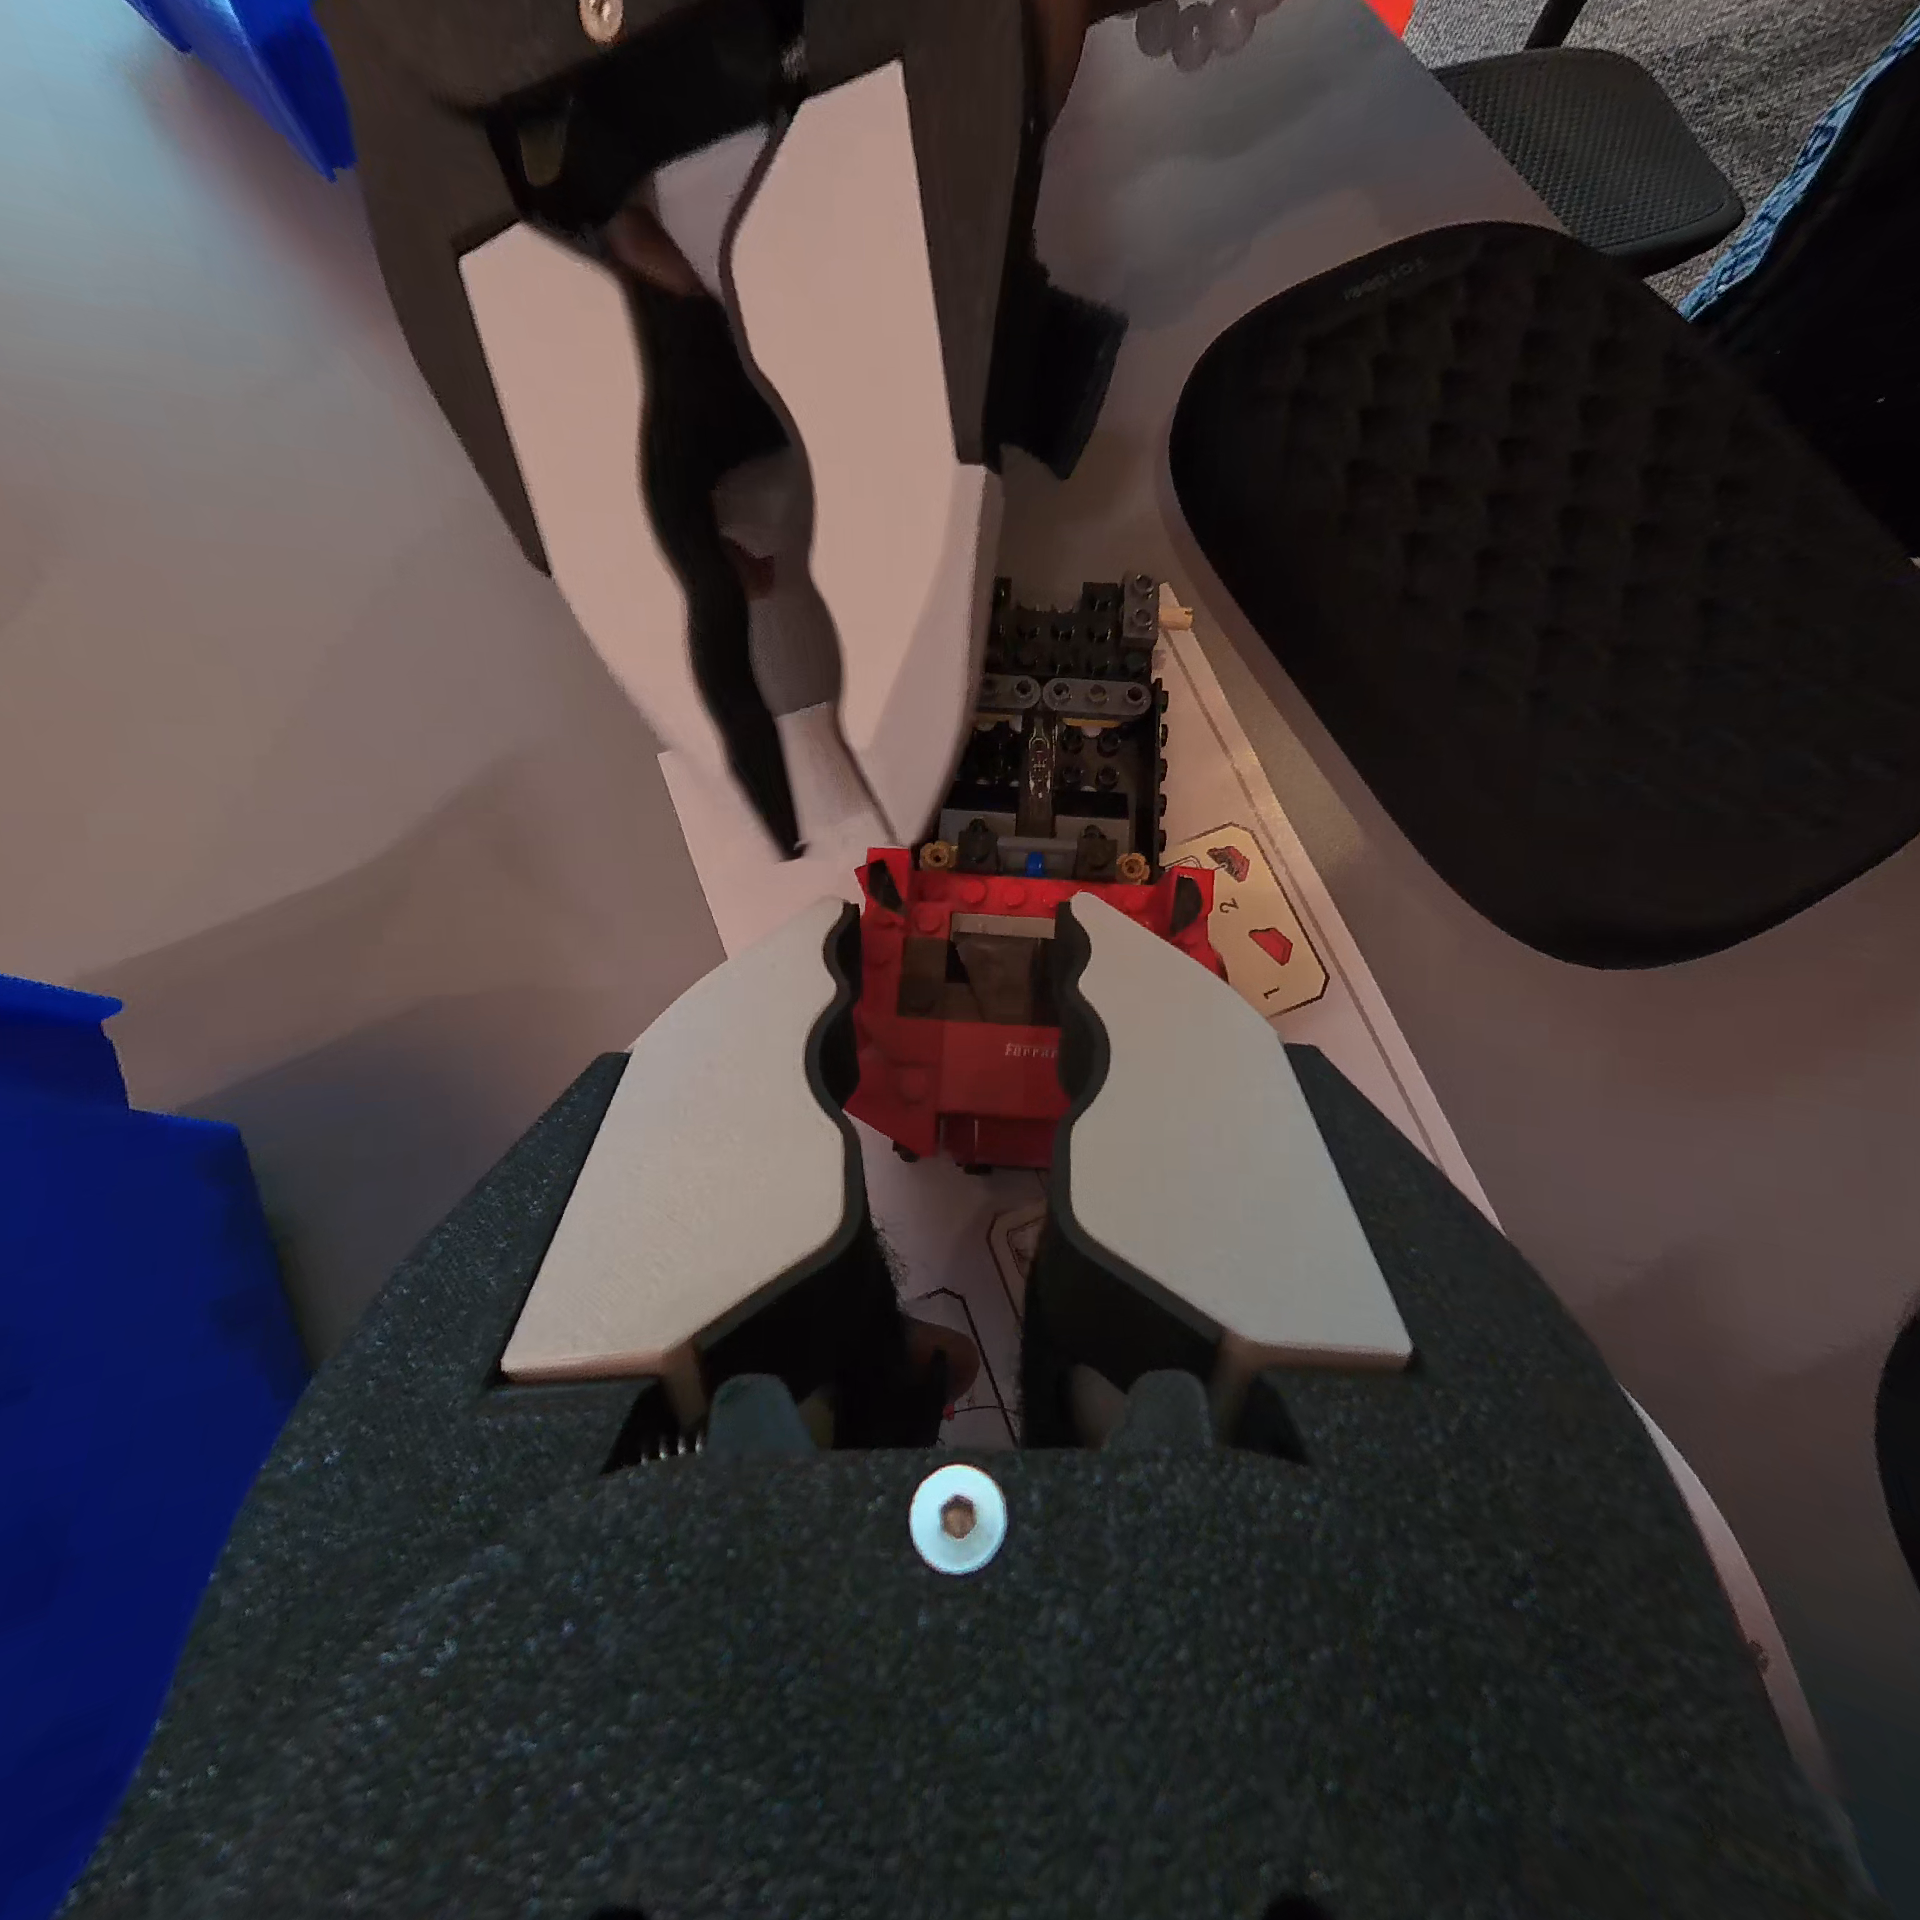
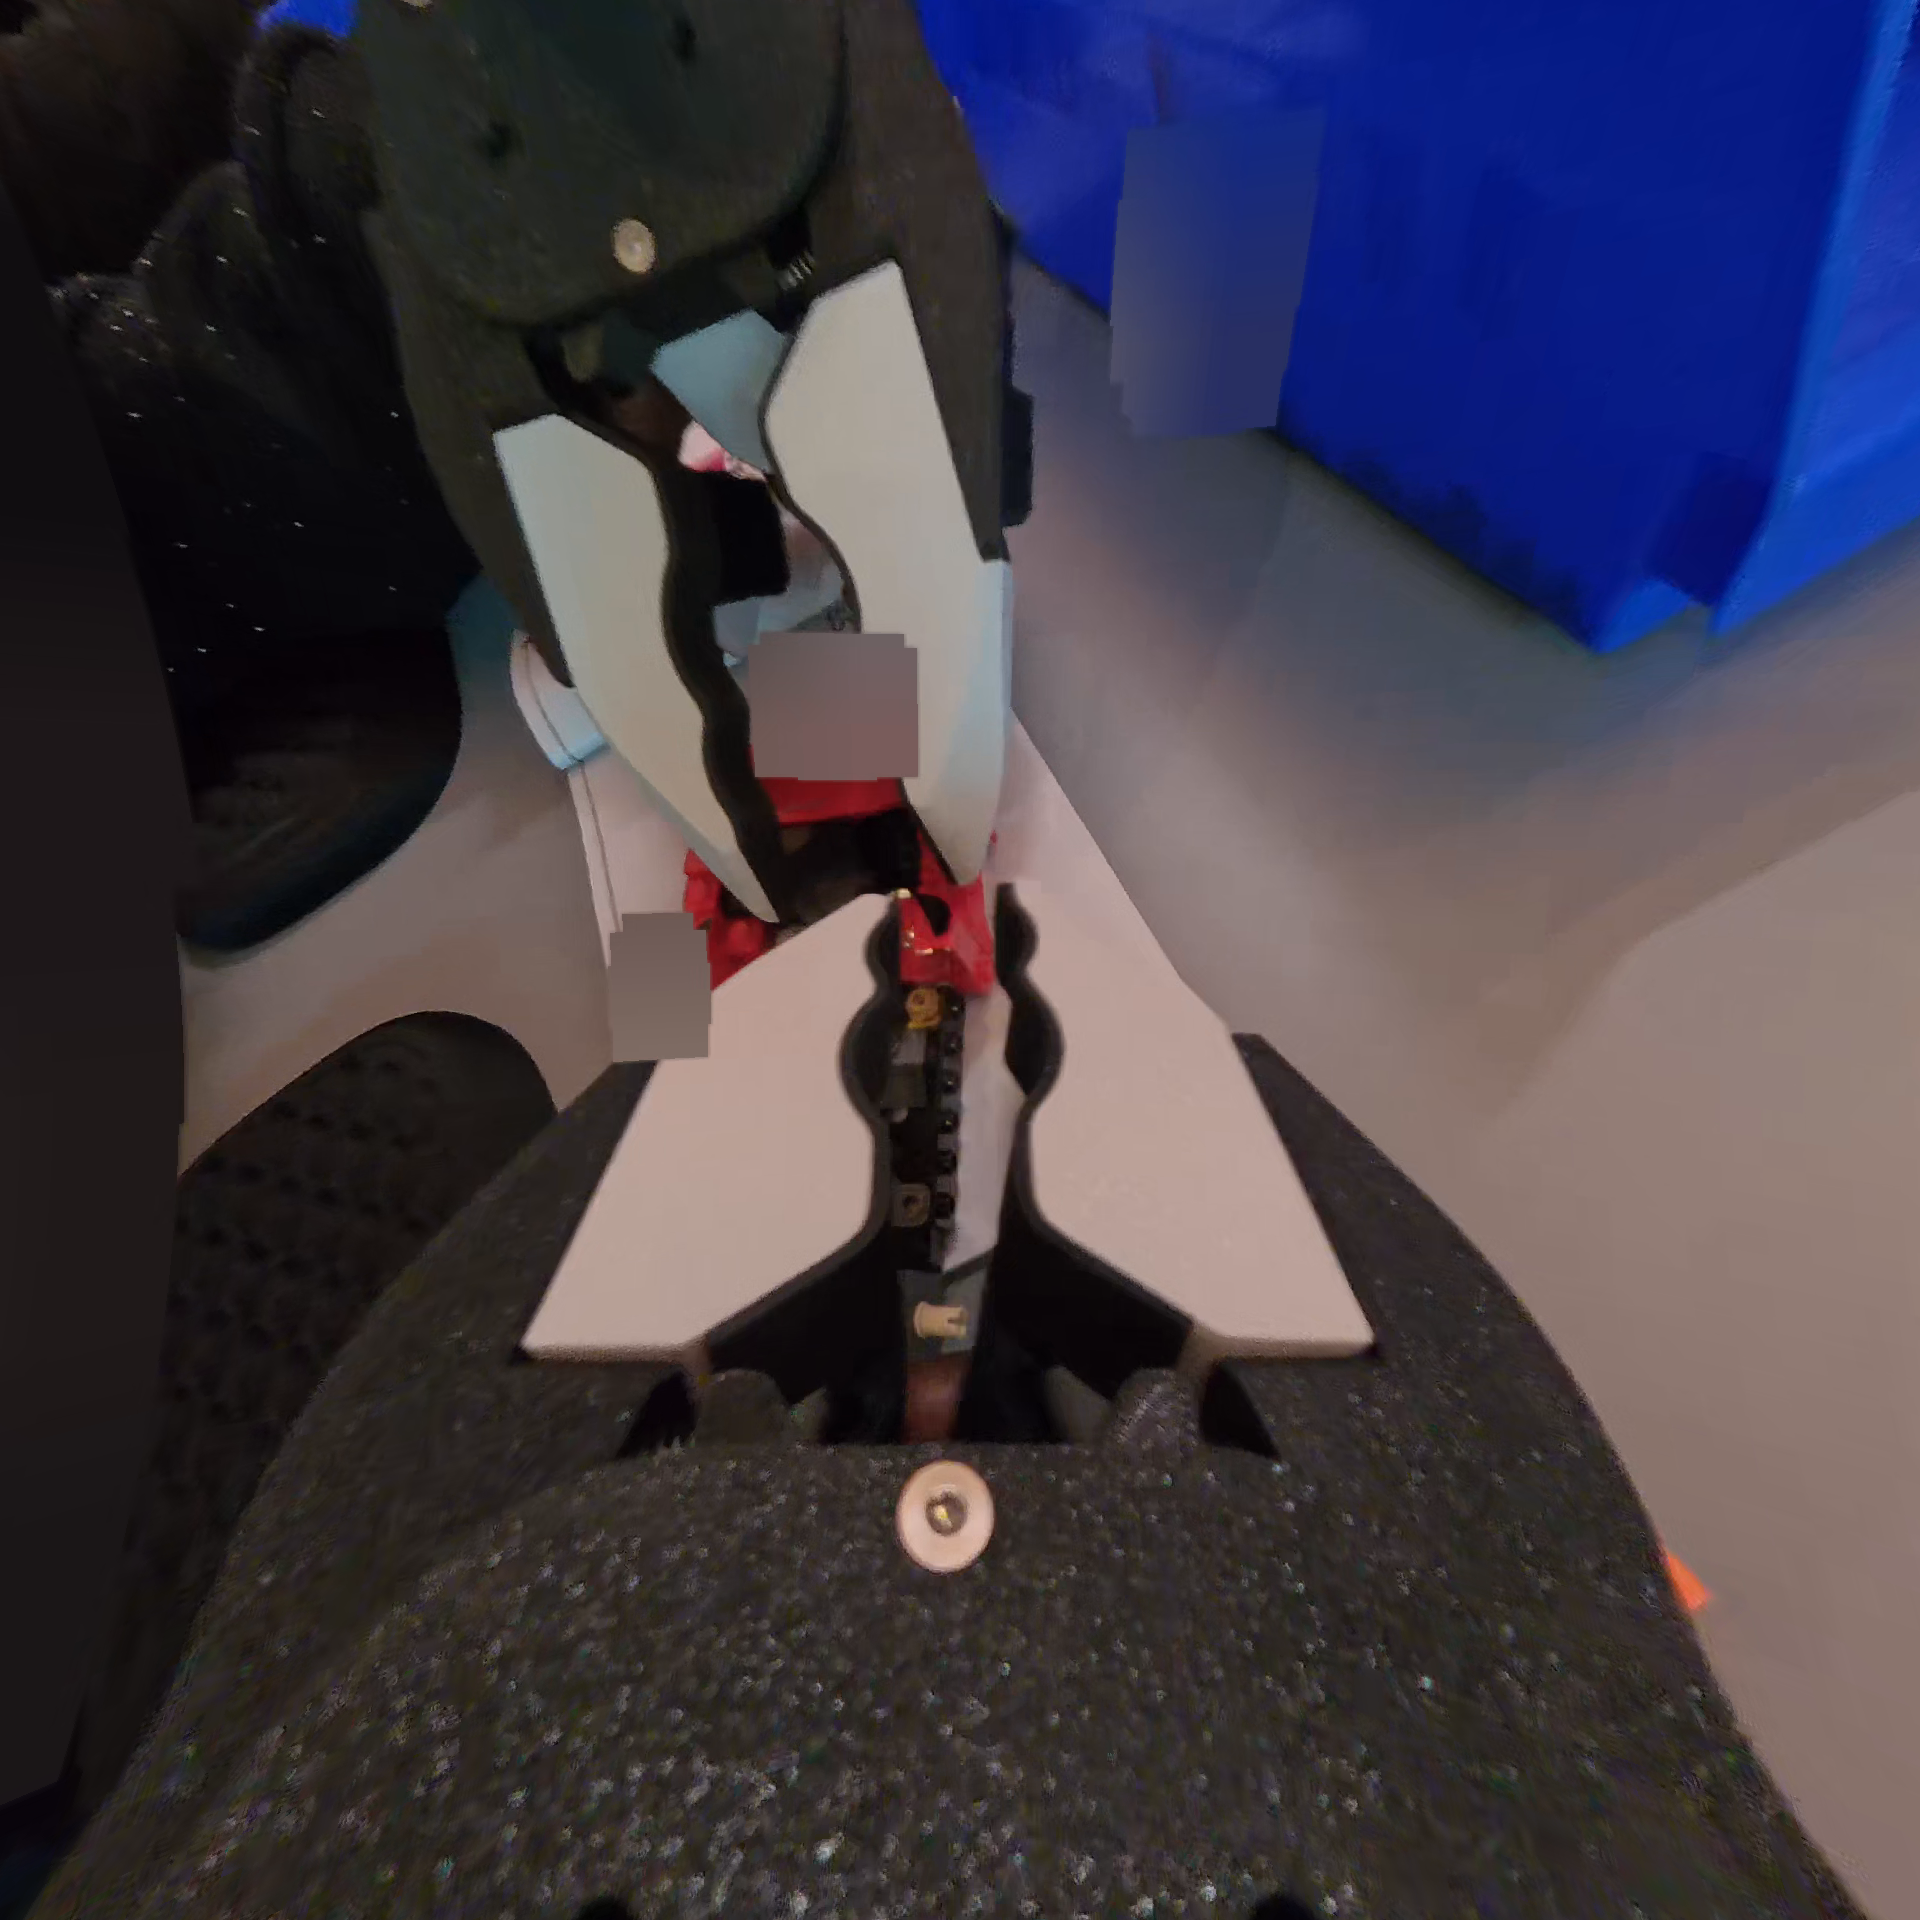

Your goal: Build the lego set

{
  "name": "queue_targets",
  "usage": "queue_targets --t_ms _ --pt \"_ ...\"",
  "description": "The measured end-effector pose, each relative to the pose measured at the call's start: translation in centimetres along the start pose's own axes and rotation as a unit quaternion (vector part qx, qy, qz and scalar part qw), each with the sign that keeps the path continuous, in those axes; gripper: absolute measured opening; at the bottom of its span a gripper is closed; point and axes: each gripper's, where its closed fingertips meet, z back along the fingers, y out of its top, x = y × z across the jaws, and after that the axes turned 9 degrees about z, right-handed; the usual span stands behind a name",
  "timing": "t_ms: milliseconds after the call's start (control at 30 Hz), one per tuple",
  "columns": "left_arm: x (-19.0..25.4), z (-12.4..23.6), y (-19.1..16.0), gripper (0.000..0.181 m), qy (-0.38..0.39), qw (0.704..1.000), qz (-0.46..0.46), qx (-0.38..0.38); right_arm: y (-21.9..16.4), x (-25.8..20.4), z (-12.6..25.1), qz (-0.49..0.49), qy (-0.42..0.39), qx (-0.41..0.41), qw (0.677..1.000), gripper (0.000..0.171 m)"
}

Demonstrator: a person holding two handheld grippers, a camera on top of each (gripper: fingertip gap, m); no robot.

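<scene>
My left gripper (image 1: 956,914) has a black, grainy-textured body, one silver washer screw (image 1: 957,1519) at six o'clock of its fingers, and pale grey finger plates (image 1: 717,1122) edged with wavy black pads. My right gripper (image 2: 940,914) matches: speckled black housing, silver screw (image 2: 943,1515), whitish plates (image 2: 727,1132), scalloped black inner edges.

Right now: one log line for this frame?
left gripper: shut on red nose of lego car | right gripper: beside car's side, grip unclear | car on instruction sheet
</scene>
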Motion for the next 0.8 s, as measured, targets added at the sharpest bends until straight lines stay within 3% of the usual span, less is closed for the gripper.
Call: queue_targets --t_ms 100,267,467,800 --pt "0.02 -0.04 0.00 0.035 0.000 1.000 -0.002 -0.001 -0.43 -0.23 -0.36 -0.016 0.012 -0.011 1.000 0.022" --pt "0.02 -0.03 0.01 0.035 0.000 1.000 -0.001 0.001 -0.34 -0.41 -0.66 -0.009 0.016 -0.014 1.000 0.011" --pt "0.03 -0.02 0.02 0.035 0.000 1.000 -0.002 0.002 -0.73 -0.28 -0.80 -0.019 0.019 -0.025 0.999 0.014" --pt "0.01 -0.02 0.04 0.035 0.000 1.000 -0.002 0.003 -0.41 -0.48 -0.66 -0.017 0.024 -0.015 0.999 0.001"
